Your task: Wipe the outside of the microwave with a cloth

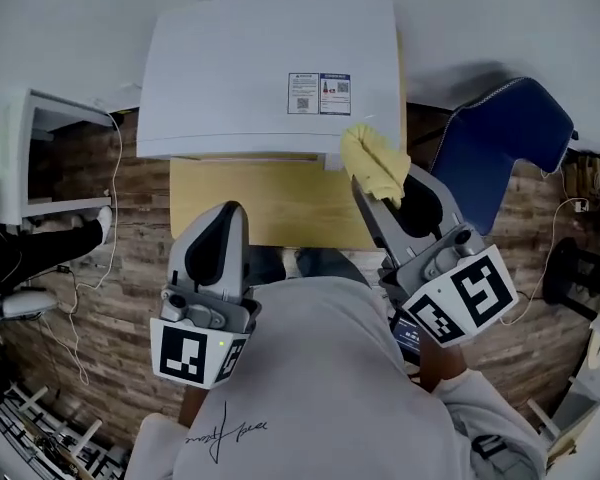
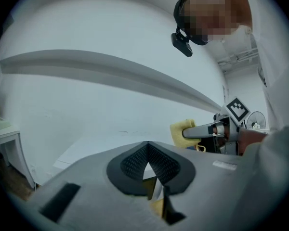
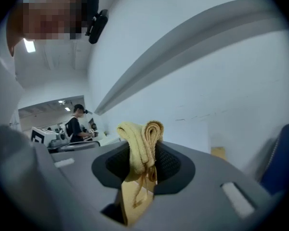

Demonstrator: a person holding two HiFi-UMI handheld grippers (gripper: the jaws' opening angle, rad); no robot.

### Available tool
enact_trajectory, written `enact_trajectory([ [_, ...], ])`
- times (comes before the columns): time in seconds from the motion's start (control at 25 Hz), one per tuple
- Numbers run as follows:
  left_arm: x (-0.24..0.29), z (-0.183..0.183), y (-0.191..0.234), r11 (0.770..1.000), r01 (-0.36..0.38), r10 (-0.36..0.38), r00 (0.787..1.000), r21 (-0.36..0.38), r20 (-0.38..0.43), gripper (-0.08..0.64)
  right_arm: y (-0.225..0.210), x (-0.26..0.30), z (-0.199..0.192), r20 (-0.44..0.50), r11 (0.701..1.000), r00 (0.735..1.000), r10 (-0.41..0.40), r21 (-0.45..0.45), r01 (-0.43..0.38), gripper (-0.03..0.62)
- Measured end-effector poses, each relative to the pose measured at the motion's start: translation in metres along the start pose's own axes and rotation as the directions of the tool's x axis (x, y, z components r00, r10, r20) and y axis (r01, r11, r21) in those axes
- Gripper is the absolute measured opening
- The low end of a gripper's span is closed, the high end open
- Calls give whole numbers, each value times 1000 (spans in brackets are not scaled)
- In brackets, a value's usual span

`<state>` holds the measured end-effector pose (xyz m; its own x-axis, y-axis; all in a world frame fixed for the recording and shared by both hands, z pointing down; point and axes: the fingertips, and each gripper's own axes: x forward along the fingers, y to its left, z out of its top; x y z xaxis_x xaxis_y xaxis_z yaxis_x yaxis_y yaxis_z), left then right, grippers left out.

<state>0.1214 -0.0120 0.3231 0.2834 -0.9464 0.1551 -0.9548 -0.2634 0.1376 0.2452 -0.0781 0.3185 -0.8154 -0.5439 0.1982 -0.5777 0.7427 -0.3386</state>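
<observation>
The white microwave stands on a wooden table, seen from above in the head view. My right gripper is shut on a folded yellow cloth, which rests against the microwave's front right corner. In the right gripper view the cloth sticks up from between the jaws, with the white microwave wall just behind. My left gripper hangs over the table in front of the microwave, jaws shut with nothing between them. The left gripper view also shows the cloth at the right.
A blue chair stands right of the table. A white open shelf unit is at the left, with cables on the wood-pattern floor. A person stands far off in the right gripper view.
</observation>
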Motion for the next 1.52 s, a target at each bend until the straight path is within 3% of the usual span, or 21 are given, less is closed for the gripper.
enact_trajectory([
  [0.16,16,15,16,998,64,-64,998,11,18,-11,-30,7,23,40,985,984,-172,16,172,107],
  [0.36,35,36,46,985,172,-173,985,18,23,-11,-48,35,59,50,960,959,-279,-18,280,109],
  [0.56,42,50,69,966,246,-249,968,76,33,-11,-75,74,76,-47,928,930,-365,-101,359,121],
  [0.68,41,46,80,958,272,-273,962,91,-4,-9,-95,95,80,-117,895,894,-433,-174,411,120],
  [0.84,33,43,91,946,313,-312,950,81,-22,-11,-125,119,77,-235,883,852,-468,-158,442,120],
  [1.04,21,37,97,935,346,-346,938,75,-21,-9,-183,139,67,-367,838,757,-541,-163,521,120],
  [1.36,0,31,127,957,292,-291,956,3,-27,-9,-242,154,44,-492,756,596,-634,-233,612,120],
  [1.52,-2,29,138,958,284,-283,958,28,-40,-9,-251,160,34,-514,725,542,-665,-273,632,120],
])
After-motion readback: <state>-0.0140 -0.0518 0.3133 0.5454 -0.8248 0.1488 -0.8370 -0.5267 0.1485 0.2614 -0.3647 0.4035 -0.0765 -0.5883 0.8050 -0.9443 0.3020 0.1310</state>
